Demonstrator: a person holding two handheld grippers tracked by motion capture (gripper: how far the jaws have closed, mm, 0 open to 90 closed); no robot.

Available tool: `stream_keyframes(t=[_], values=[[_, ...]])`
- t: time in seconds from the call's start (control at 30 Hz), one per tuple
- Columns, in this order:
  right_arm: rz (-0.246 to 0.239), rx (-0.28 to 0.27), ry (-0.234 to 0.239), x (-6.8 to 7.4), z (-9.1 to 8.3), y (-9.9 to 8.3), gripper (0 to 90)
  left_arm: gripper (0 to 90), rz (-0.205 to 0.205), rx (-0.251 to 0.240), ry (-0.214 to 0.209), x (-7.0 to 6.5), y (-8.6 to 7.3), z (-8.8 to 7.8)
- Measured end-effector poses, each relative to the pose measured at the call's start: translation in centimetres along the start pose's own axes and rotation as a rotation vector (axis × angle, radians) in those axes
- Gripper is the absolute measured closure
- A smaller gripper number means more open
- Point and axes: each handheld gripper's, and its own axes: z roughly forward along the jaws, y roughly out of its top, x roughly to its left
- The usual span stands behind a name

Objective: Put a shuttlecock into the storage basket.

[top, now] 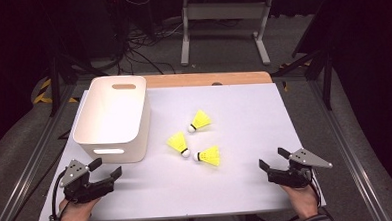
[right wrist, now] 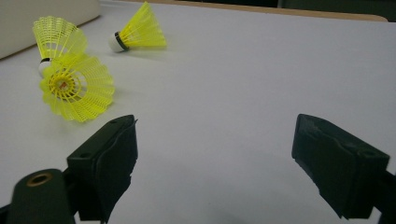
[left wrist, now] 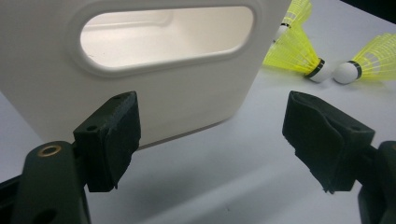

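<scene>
Three yellow shuttlecocks with white corks lie near the middle of the white tabletop [top: 254,108]: one farthest [top: 200,121], one in the middle [top: 178,143], one nearest [top: 209,156]. A white plastic bin [top: 111,116] with handle slots stands at the left. My left gripper [top: 108,167] rests open just in front of the bin's near wall [left wrist: 140,60], with nothing between its jaws. My right gripper [top: 272,157] is open and holds nothing at the front right, to the right of the shuttlecocks. In the right gripper view the nearest shuttlecock [right wrist: 77,88] shows its open skirt.
The table's wooden back edge [top: 207,80] runs behind the white surface. Metal rails flank the table on both sides. A grey stand [top: 225,24] and cables lie on the floor beyond. Bare tabletop stretches between the grippers and to the right of the shuttlecocks.
</scene>
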Motion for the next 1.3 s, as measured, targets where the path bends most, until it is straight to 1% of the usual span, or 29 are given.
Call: stream_keyframes(t=[0.13, 0.17, 0.2, 0.27, 0.33, 0.4, 0.53, 0.73, 0.83, 0.87, 0.9, 0.93, 1.0, 1.23, 1.3], values=[[0.000, 0.000, 0.000, 0.0, 0.0, 0.0, 14.5, 20.2, 0.005, 0.007, -0.009, -0.2, 0.1, 0.0], [0.001, 0.001, 0.001, 0.0, 0.0, 0.0, 14.5, 20.2, 0.014, 0.007, -0.006, -0.4, 0.1, 0.1], [0.001, 0.001, 0.001, 0.0, 0.0, 0.0, 14.5, 20.2, 0.014, 0.007, -0.006, -0.4, 0.1, 0.1], [0.000, 0.001, 0.003, 0.0, 0.0, 0.0, 14.5, 20.2, 0.028, 0.011, -0.014, -0.6, 0.3, 0.1], [-0.002, 0.002, 0.003, 0.0, 0.0, 0.0, 14.5, 20.2, 0.028, 0.009, -0.009, -0.7, 0.3, 0.1], [-0.003, 0.004, 0.002, 0.0, 0.0, 0.0, 14.5, 20.2, 0.038, 0.009, -0.013, -1.0, 0.4, 0.0], [-0.003, 0.004, 0.002, 0.0, 0.0, 0.0, 14.5, 20.2, 0.043, 0.006, -0.018, -1.1, 0.5, 0.0], [-0.002, 0.002, 0.002, 0.0, 0.1, 0.0, 14.5, 20.2, 0.035, 0.001, -0.024, -1.5, 0.6, 0.2], [-0.003, 0.003, 0.001, 0.0, 0.1, 0.0, 14.5, 20.4, 0.040, 0.004, -0.031, -1.6, 0.6, 0.2], [-0.004, 0.004, 0.000, 0.0, 0.1, 0.0, 14.5, 20.5, 0.048, 0.011, -0.037, -1.7, 0.7, 0.2], [-0.004, 0.004, 0.001, 0.0, 0.1, 0.0, 14.5, 20.6, 0.058, 0.007, -0.035, -1.8, 0.7, 0.3], [-0.004, 0.005, -0.001, 0.0, 0.1, 0.0, 14.5, 20.6, 0.060, 0.015, -0.038, -1.9, 0.7, 0.3], [-0.002, 0.005, 0.000, 0.1, 0.1, 0.0, 14.5, 20.6, 0.065, 0.013, -0.039, -2.0, 0.7, 0.3], [-0.003, 0.005, 0.001, 0.0, 0.1, 0.0, 14.5, 20.8, 0.063, 0.012, -0.051, -2.3, 0.9, 0.7], [-0.005, 0.008, -0.001, 0.1, 0.1, 0.0, 14.5, 20.9, 0.060, 0.020, -0.054, -2.4, 0.9, 0.8]])
